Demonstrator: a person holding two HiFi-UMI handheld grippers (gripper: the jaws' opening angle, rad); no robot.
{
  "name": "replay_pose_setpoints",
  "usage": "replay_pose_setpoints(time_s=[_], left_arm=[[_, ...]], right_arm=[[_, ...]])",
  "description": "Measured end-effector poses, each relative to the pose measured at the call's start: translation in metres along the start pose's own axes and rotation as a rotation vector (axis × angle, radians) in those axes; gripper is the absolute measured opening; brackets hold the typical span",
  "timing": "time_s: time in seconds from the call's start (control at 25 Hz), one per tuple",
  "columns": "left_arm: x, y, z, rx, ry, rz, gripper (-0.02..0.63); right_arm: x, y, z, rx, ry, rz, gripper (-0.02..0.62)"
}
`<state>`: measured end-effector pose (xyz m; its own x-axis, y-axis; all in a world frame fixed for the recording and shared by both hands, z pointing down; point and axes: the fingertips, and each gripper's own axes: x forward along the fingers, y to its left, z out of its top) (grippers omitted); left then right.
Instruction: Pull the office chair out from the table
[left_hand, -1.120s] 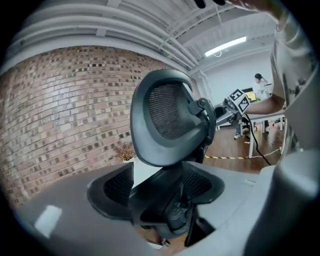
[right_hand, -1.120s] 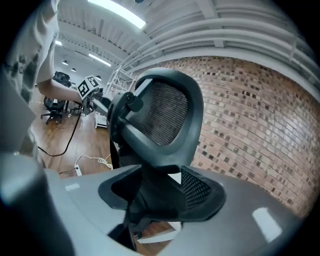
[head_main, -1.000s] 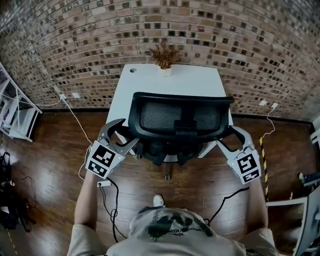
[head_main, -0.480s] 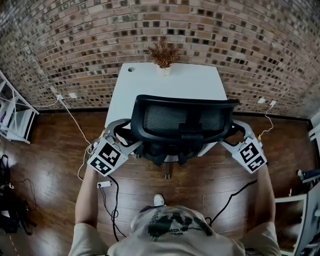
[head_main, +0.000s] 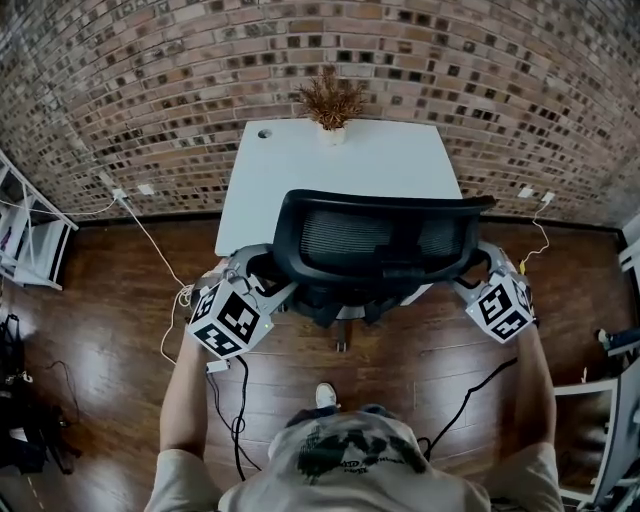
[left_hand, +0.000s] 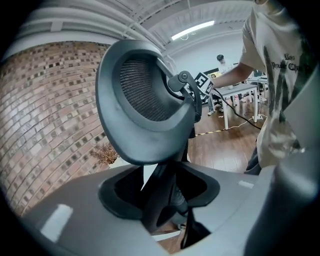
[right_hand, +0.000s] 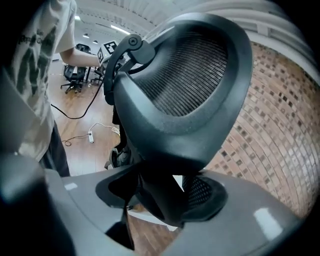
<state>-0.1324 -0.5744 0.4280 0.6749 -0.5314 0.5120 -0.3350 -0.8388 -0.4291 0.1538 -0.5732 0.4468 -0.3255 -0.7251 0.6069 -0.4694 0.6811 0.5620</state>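
The black mesh-backed office chair stands pushed in at the white table. My left gripper is at the chair's left side and my right gripper at its right side, both below the backrest. In the left gripper view the dark armrest fills the gap between the pads of the left gripper, under the backrest. In the right gripper view the other armrest sits likewise in the right gripper. Both pairs of jaws have just been closing around these armrests.
A dried plant in a pot stands at the table's far edge against the brick wall. A white rack is at the left. A power strip with cables lies on the wood floor. My foot is behind the chair.
Both grippers have moved in against the chair's sides and rolled. Their jaws, spread wide beside the armrests before, now sit narrower around them.
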Motion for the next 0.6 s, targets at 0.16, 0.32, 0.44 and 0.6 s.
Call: replay_pose_setpoints(time_s=[0.16, 0.32, 0.44, 0.6], left_arm=[[-0.002, -0.004, 0.002, -0.001, -0.009, 0.011, 0.212], [-0.003, -0.005, 0.002, -0.007, -0.016, 0.017, 0.21], [-0.003, -0.007, 0.0, -0.022, -0.011, 0.011, 0.209], [-0.004, -0.014, -0.003, -0.031, 0.005, -0.001, 0.209]], right_arm=[[-0.003, 0.0, -0.002, 0.006, 0.019, -0.004, 0.272], [-0.004, 0.002, -0.003, 0.014, 0.031, -0.012, 0.27], [-0.005, 0.005, -0.003, 0.015, 0.028, -0.016, 0.27], [-0.006, 0.012, -0.005, 0.009, 0.024, -0.016, 0.268]])
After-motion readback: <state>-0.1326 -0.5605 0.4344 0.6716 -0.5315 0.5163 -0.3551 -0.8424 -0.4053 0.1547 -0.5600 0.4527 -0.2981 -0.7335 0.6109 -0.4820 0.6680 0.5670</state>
